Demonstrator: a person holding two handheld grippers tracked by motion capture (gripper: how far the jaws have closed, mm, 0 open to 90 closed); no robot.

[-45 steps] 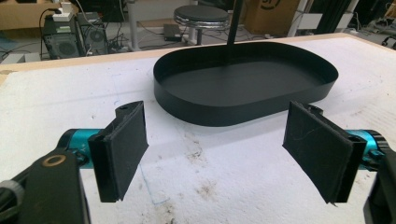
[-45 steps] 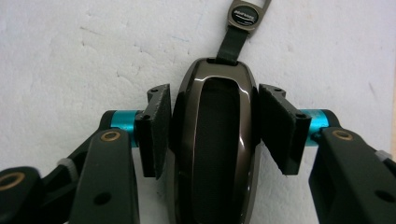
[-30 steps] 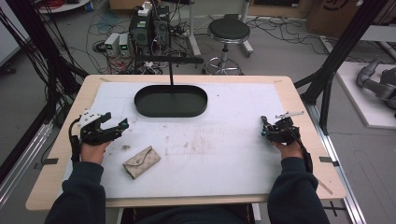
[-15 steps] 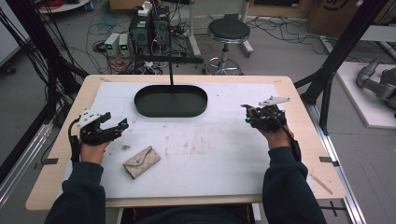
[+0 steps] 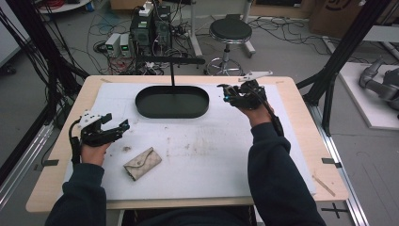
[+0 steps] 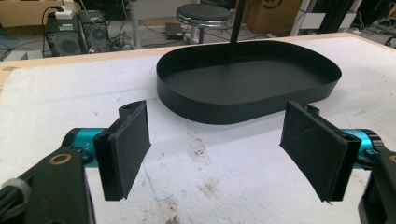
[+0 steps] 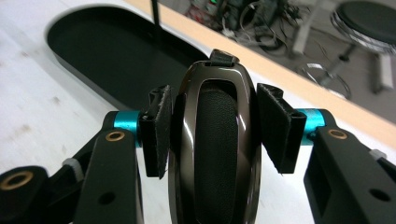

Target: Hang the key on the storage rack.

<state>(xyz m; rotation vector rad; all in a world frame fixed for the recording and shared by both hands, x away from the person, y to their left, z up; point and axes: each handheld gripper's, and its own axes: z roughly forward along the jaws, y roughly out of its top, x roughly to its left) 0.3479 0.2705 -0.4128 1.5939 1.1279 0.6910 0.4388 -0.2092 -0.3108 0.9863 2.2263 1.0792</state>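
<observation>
Your right gripper (image 7: pixel 212 135) is clamped on a glossy dark-brown oval case (image 7: pixel 215 154) and carries it in the air just beside the black oval tray (image 5: pixel 171 102). Next, I'd judge, you bring it over the tray's floor and let go. Your left gripper (image 6: pixel 219 149) rests with jaws apart, near the beige pouch (image 5: pixel 142 163).

Even indoor light, blurred background.

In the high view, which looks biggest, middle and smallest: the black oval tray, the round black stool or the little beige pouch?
1. Black oval tray, clearly biggest.
2. Round black stool; it stands farther from the camera, so it may really be bigger than it looks.
3. Beige fabric pouch, smallest.
</observation>
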